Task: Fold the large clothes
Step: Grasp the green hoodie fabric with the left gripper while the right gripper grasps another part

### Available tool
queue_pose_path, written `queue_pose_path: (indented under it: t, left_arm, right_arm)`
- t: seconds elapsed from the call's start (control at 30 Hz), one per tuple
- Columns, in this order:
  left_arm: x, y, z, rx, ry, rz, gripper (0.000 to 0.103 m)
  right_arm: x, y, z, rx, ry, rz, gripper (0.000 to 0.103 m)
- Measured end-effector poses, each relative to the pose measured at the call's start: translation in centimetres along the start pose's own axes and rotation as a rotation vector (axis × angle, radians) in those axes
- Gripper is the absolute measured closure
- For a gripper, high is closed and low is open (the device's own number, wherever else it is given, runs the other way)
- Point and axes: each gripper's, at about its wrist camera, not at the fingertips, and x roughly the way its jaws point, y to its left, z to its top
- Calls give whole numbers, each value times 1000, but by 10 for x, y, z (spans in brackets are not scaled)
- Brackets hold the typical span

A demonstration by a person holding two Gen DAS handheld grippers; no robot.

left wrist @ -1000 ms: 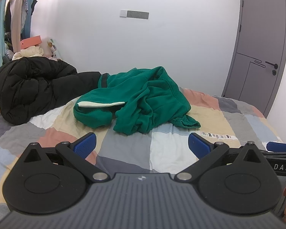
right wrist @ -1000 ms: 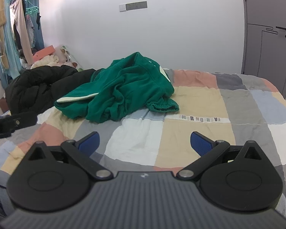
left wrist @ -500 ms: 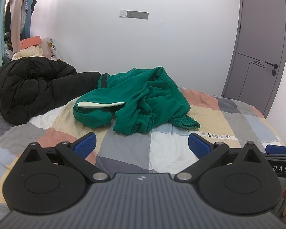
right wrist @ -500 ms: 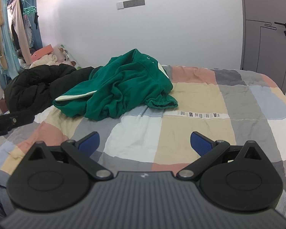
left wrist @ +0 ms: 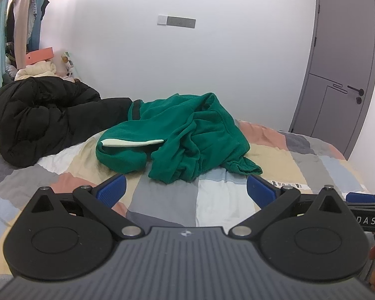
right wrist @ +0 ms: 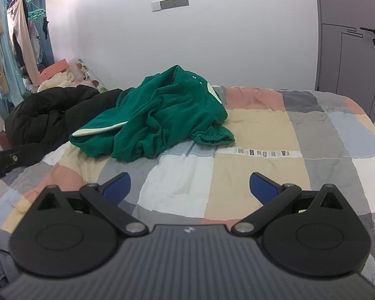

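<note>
A crumpled green garment (left wrist: 185, 137) (right wrist: 157, 117) with a white stripe lies in a heap on the patchwork bedspread (left wrist: 222, 200) (right wrist: 252, 165). My left gripper (left wrist: 186, 190) hovers open above the bed's near part, short of the heap, with nothing between its blue pads (left wrist: 112, 190). My right gripper (right wrist: 190, 187) is also open and empty, to the right of the left one and nearer the heap's cuff. Part of the right gripper shows at the right edge of the left wrist view, and a piece of the left gripper (right wrist: 0, 162) shows at the left edge of the right wrist view.
A bulky black puffer coat (left wrist: 37, 120) (right wrist: 50, 115) lies left of the green heap. Hanging clothes (left wrist: 10, 25) and a pile of items fill the far left corner. A grey door (left wrist: 345, 62) stands at the right, and a white wall lies behind the bed.
The right wrist view has crept slightly forward and tilted toward the bed. The left view is nearly unchanged. Both grippers stay open and the garment has not moved.
</note>
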Motion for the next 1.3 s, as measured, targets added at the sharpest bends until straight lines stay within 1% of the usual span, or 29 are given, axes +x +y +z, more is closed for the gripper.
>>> queue_pose_path:
  t: [0.37,0.6,0.9,1.1,1.23,1.3]
  left_arm:
    - [15,6,6,-6,13,6,0]
    - [43,10,12,11,4,-4,0]
    - [84,14,30,44,-9,1,0]
    - [120,19,38,63,-44,1,0]
    - [161,30,40,30,-21,-8,0]
    - [185,37,40,6,16,-11,0]
  right_arm:
    - [17,-1,4,7,29,6,0]
    - [38,-4,8,14,56,8,0]
    - [74,-6,30,44,67,11,0]
    - [103,-6,54,88,51,22,0]
    - [134,-7,69,131,50,14,0]
    - [155,-10,75,178,76,47,0]
